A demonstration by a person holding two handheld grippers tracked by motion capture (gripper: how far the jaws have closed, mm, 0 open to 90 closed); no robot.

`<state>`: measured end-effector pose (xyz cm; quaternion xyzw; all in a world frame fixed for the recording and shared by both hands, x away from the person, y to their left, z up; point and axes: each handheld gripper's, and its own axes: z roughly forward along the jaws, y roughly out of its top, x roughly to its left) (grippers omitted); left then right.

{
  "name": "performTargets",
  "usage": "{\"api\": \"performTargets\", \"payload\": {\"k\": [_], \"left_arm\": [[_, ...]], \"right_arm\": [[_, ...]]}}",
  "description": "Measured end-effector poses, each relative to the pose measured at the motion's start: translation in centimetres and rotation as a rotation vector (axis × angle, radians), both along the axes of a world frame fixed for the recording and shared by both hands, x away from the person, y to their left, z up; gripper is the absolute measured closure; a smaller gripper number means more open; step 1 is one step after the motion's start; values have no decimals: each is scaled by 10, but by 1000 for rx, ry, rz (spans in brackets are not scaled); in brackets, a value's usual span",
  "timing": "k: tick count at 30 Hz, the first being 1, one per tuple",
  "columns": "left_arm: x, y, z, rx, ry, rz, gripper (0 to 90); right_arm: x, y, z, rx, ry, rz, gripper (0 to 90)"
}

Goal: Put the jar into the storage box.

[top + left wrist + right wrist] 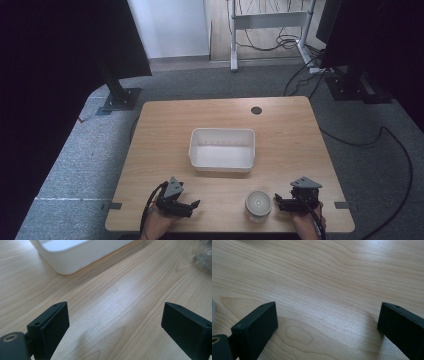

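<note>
Both sets of jaws stand wide apart with nothing between them: the left gripper (pixel 187 206) rests low at the near left of the table (pixel 160 150), the right gripper (pixel 281 202) at the near right. Just beside the right gripper, on its left, stands a small clear jar (pixel 258 204) with a pale lid, close to the table's near edge. It looks like glass or hard plastic, so I'd judge it stiff, smooth, a bit slippery and light; taking it around the body below the lid seems safest. A white tub (pixel 222 149) sits mid-table, just beyond the jar and well apart from both grippers. Between the grippers the wood is bare, giving room to swing, though the near edge is close and a nudge could tip the jar off.
</note>
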<state>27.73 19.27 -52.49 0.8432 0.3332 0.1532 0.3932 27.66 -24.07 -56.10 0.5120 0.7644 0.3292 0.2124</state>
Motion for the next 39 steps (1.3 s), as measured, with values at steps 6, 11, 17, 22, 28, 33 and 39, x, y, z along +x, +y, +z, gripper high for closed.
{"api": "performTargets", "payload": {"k": [6,11,17,22,28,33,39], "left_arm": [[-3,-6,3,-5,-6,-23,73],[-4,-13,5,-8,-12,-39,64],[-6,-19,7,-14,-15,-56,55],[-7,-24,8,-23,-12,-70,52],[-7,-29,10,-50,-4,-84,54],[-7,-35,11,-64,-2,-97,55],[-8,-41,12,-68,-10,-121,63]], "right_arm": [[0,0,0,0,0,0,23],[0,0,0,0,0,1,23],[0,0,0,0,-1,1,25],[0,0,0,-1,-1,2,25],[0,0,0,-1,-2,3,25],[0,0,0,0,-1,4,26],[0,0,0,0,-1,4,26]]}}
